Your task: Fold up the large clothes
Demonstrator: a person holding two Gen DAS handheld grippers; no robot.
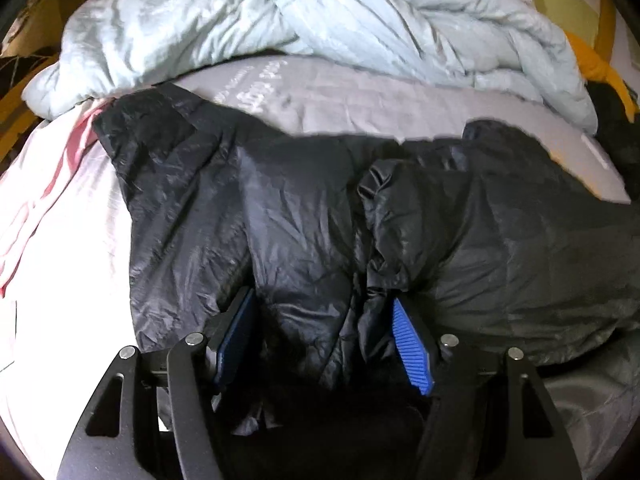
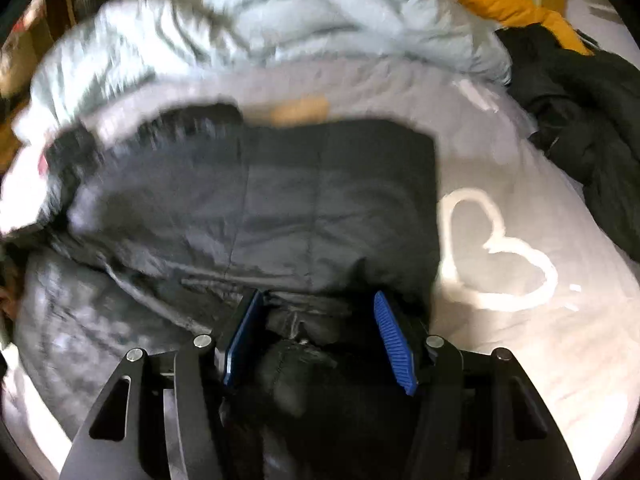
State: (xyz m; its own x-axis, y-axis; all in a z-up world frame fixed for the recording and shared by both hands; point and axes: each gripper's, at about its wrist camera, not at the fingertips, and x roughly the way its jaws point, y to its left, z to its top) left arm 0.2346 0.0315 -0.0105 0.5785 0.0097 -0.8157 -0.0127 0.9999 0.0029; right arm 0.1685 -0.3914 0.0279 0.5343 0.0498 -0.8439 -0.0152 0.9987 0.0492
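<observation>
A black puffy jacket (image 1: 280,200) lies spread across the bed, glossy and creased. My left gripper (image 1: 322,298) points down onto its near edge, and a thick bunch of the padded fabric fills the space between the blue pads (image 1: 412,348), which press into it. In the blurred right wrist view the same jacket (image 2: 280,200) shows a flat quilted panel with a straight right edge. My right gripper (image 2: 318,296) is shut on a rolled lump of the jacket's near hem, which bulges between its pads (image 2: 394,344).
A crumpled light blue duvet (image 1: 280,12) is heaped along the far side of the bed. The grey sheet (image 2: 500,152) bears a white heart outline. A pile of dark clothes (image 2: 580,120) and a yellow garment (image 2: 512,4) lie at the right. Pink cloth (image 1: 60,168) lies at the left.
</observation>
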